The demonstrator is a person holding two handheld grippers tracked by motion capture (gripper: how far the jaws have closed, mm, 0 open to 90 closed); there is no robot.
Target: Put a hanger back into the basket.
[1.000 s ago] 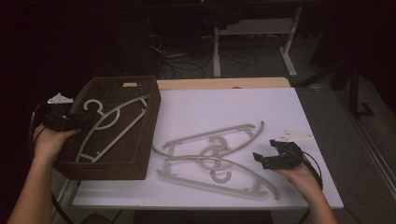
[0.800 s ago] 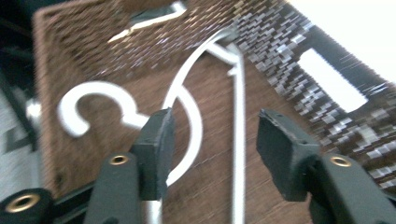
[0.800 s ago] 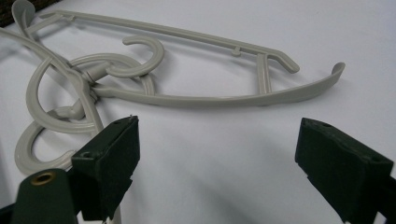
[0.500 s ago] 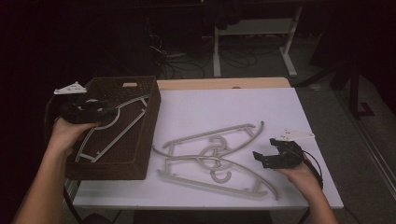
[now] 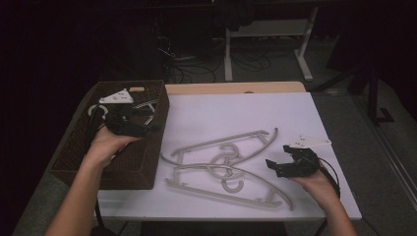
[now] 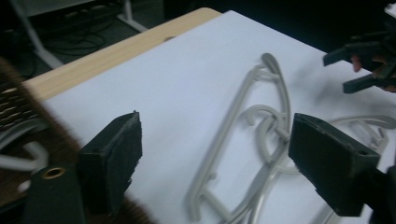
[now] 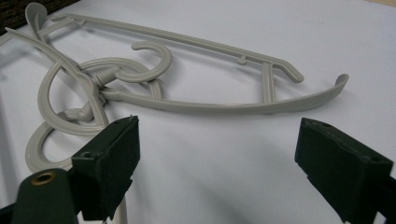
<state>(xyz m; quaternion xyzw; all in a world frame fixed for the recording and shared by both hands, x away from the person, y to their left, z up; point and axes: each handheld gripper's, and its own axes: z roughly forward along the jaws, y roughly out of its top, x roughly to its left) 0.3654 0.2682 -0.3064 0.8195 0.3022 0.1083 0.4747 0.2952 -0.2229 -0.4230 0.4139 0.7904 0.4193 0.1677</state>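
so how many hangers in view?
3. One in the basket at left, its hook showing beside the left tongs; two tangled on the white table: far hanger, near hanger. More may hide in the basket.

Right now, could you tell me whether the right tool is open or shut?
Open. The right tool has its jaws spread wide with bare white table between them, just short of the grey hangers.

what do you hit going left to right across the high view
brown basket → left gripper, open, over the basket's right wall → two grey hangers tangled on the white table → right gripper, open
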